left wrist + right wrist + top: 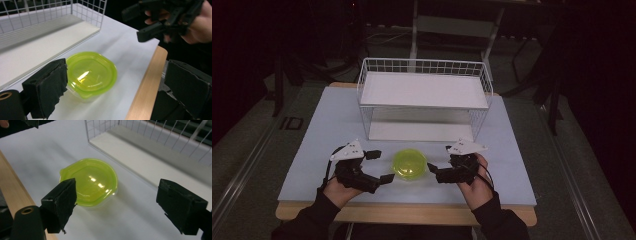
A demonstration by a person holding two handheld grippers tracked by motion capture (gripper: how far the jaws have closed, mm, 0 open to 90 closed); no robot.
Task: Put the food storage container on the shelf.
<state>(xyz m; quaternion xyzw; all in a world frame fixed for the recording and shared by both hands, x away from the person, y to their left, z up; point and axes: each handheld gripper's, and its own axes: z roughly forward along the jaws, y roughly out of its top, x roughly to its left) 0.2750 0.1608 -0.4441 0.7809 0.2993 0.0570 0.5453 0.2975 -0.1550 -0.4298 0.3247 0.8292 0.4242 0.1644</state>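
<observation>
Lidded bowl [409, 164] apart, claws wide

Dark plate [291, 123] on floor left of table [327, 130]: pale marking, looks like "ID", small and dim, reading uncertain. No other text, label, brand or number readable anywhere.

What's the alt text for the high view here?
A yellow-green lidded container sits near the front edge of a white table, flanked by the left gripper and right gripper, both open and not touching it. Behind it stands a white wire rack with two shelves.
</observation>
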